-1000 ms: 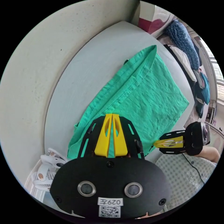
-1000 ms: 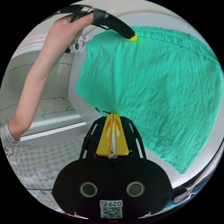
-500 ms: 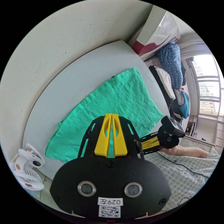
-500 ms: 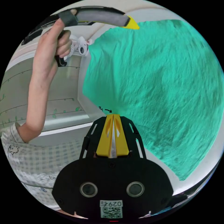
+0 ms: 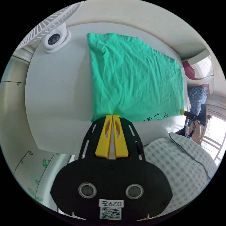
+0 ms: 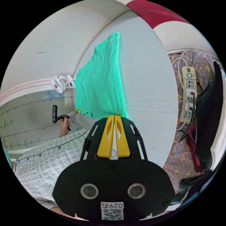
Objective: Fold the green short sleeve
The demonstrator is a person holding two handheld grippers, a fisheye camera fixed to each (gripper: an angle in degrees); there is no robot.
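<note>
A: Left claw (image 5: 113, 115): jaws drawn together at the near corner of the green shirt (image 5: 134, 80); cloth is seen pinched between the tips. Right claw (image 6: 114, 115): jaws likewise closed on the other near corner. In the left gripper view, the right claw is seen small at the far end of the same hem, tip on the cloth.

B: Position of the shirt?

A: Spread flat on the white desk (image 5: 56, 98), near hem along the desk's front edge, held taut between the two claws. Print marks are noted on the near hem. A checked sleeve (image 5: 179, 160) of the person is seen just behind the claws.

B: Step in hand, as judged?

A: A fold of the held hem is judged to be under way or about to be laid. For a clean result, both corners should be kept level and under equal tension, and the hem should be carried straight so the side edges are matched. Release is best delayed until the cloth is lying flat.

B: Further back?

A: A white clip fan (image 5: 53, 38) is fixed at the desk's far corner, apart from the shirt. Beyond it, a pale wall (image 5: 150, 18).
</note>
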